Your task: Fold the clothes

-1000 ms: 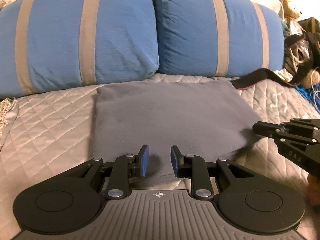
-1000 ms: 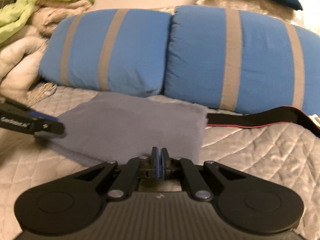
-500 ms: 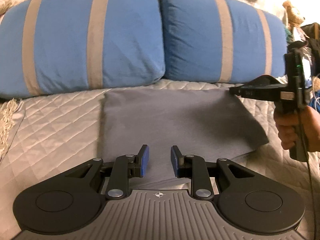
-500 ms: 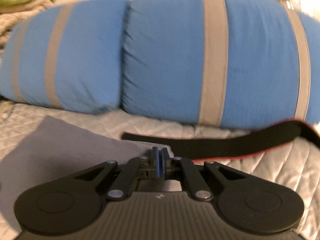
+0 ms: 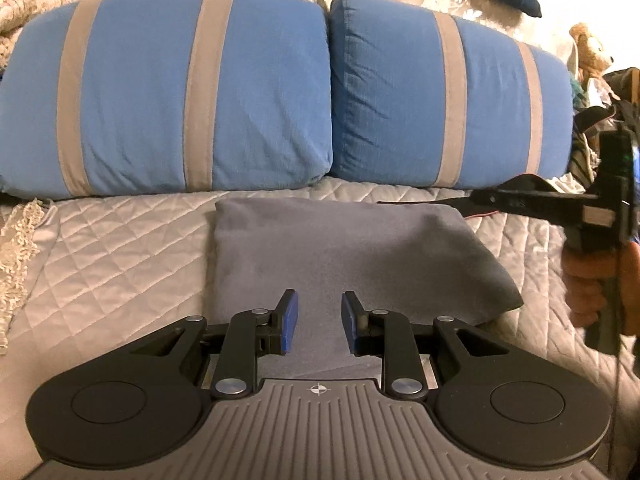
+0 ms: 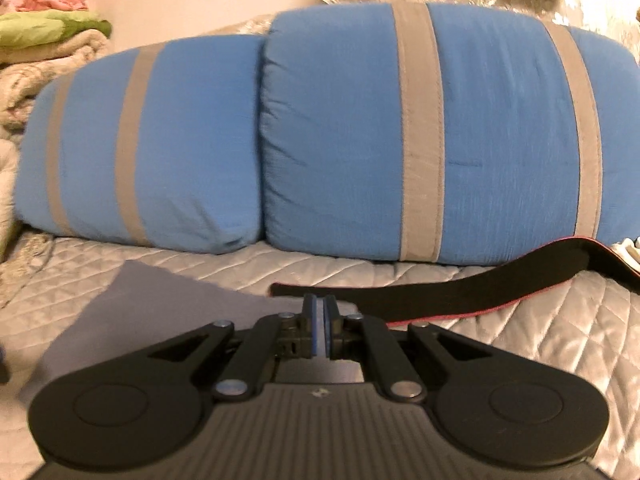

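A grey cloth (image 5: 344, 248) lies folded into a flat rectangle on the quilted bedspread (image 5: 120, 248), in front of two blue pillows. My left gripper (image 5: 319, 310) hovers over its near edge, open, with nothing between the blue pads. My right gripper (image 6: 320, 312) is above the cloth's far right corner (image 6: 132, 312). It points at a black strap (image 6: 460, 292). Its jaws are closing, the pads almost touch, and nothing is between them. In the left wrist view the right gripper (image 5: 480, 199) is held side-on by a hand (image 5: 588, 280).
Two blue pillows with grey stripes (image 5: 168, 92) (image 5: 440, 92) line the back of the bed. The black strap with a red edge curves across the quilt at the right. Piled blankets (image 6: 40, 40) sit at the far left. A stuffed toy (image 5: 588, 52) and clutter fill the far right.
My right gripper left the cloth's near right corner and moved back and right, up to the far corner by the strap. My left gripper rose slightly and stayed open.
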